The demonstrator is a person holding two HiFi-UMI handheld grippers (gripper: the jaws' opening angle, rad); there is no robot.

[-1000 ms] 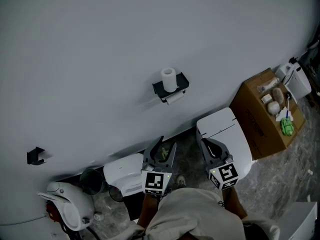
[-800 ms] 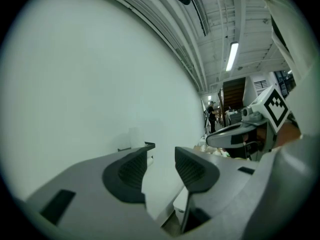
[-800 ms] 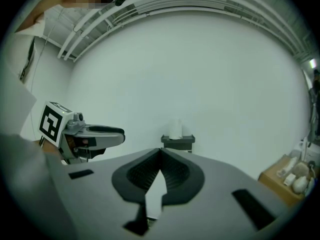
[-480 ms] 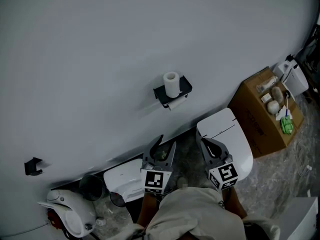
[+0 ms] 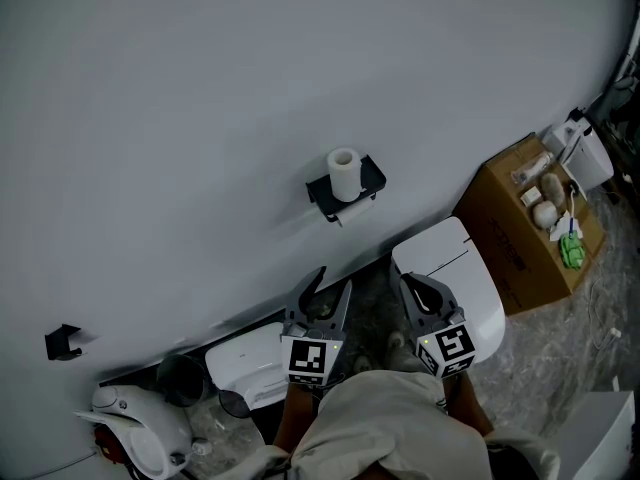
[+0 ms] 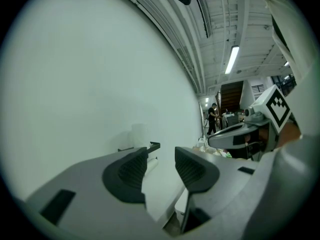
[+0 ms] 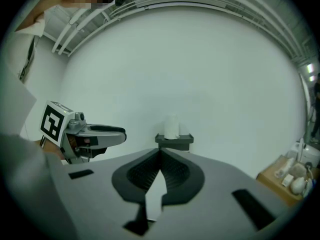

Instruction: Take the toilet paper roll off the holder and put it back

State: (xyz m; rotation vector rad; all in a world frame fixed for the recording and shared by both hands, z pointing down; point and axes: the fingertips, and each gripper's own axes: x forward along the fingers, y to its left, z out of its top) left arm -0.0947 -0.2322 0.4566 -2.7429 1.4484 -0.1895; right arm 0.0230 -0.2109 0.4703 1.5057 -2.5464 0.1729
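A white toilet paper roll [image 5: 343,173] stands upright on a black wall-mounted holder [image 5: 368,178]; a second roll hangs under the shelf. Both grippers are held low, well short of the holder. My left gripper [image 5: 333,280] points at the wall with its jaws a little apart and nothing between them; in the left gripper view the roll [image 6: 138,133] and holder [image 6: 152,146] show just past its pads [image 6: 161,156]. My right gripper [image 5: 412,286] is shut and empty; the roll [image 7: 172,127] and holder [image 7: 174,141] lie straight beyond its tips [image 7: 160,151].
A white toilet [image 5: 455,268] stands under the right gripper, with a cardboard box [image 5: 520,233] holding small items to its right. A white appliance [image 5: 250,353] and dark round containers [image 5: 185,378] sit at the wall's foot on the left. A black hook [image 5: 62,341] is on the wall.
The view has shifted a little, so the roll and holder appear slightly further right and lower. Both grippers keep about the same place and jaw setting.
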